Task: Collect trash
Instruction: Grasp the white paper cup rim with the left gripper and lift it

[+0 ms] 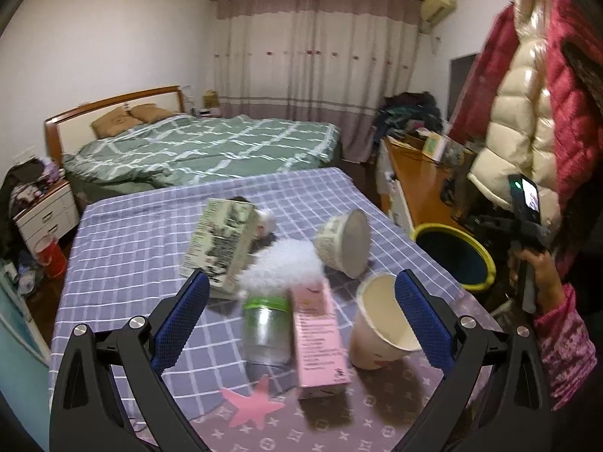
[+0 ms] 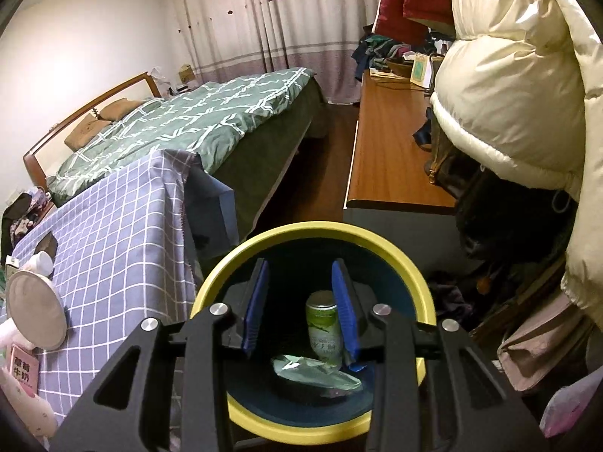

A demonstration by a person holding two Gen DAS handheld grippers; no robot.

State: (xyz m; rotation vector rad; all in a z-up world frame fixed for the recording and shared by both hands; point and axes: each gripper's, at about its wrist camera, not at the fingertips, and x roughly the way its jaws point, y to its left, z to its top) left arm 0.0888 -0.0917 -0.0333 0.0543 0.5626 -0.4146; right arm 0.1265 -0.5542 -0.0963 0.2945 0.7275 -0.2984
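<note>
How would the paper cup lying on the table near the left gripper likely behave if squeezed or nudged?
The paper cup lies on its side, so a nudge would probably roll it. It looks empty and thin-walled: likely light, and it may crush under a firm squeeze.

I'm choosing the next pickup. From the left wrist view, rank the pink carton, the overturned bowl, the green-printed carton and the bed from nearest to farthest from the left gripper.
1. pink carton, lying between the fingers of the left gripper.
2. green-printed carton, beyond the left finger; overturned bowl, on its side to the right. These two are too close to call.
3. bed, behind the table.
</note>
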